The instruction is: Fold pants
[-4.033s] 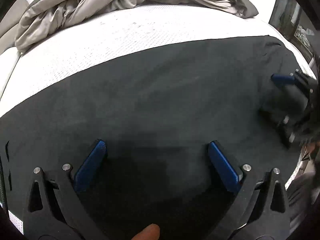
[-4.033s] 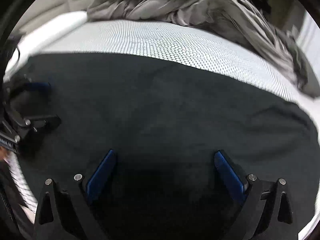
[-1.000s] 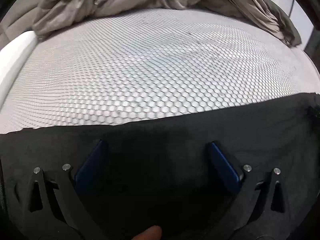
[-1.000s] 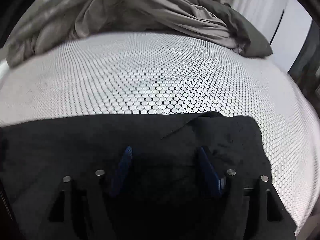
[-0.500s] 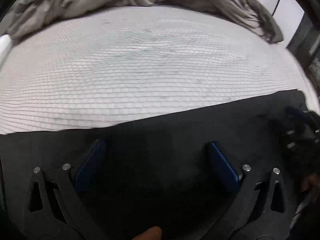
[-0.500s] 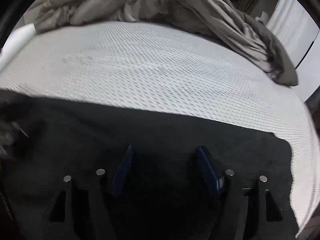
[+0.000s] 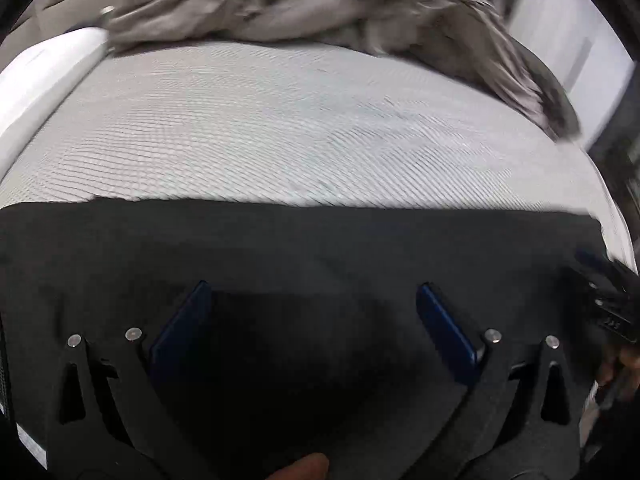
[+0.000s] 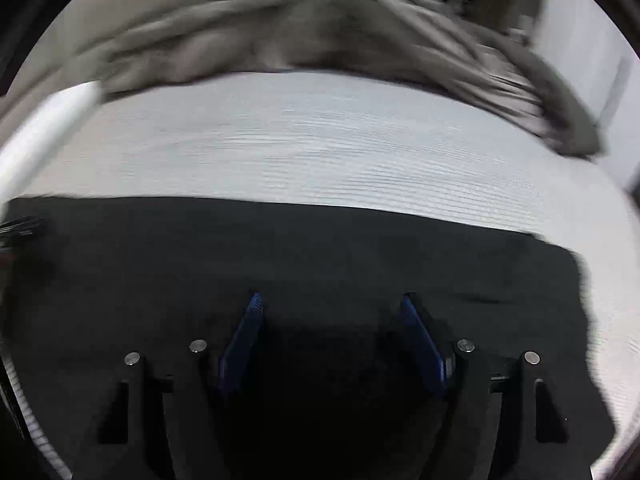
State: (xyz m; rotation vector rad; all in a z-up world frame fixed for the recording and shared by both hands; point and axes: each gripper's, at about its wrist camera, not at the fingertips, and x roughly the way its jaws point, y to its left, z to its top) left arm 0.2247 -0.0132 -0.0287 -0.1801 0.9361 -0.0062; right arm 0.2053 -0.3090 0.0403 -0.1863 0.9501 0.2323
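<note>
Pants (image 8: 320, 256) under right hand-held gripper (image 8: 330, 300), jaws apart, empty.

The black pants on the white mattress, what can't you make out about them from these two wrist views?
- Black pants: left wrist view, near edge hidden by the left hand-held gripper; waistband and leg ends untellable.
- Fold layers: right wrist view, dark fabric under the right hand-held gripper shows no seams.
- Crumpled grey blanket: right wrist view, motion-blurred, cut off at top.
- White honeycomb mattress: texture smeared by blur.
</note>
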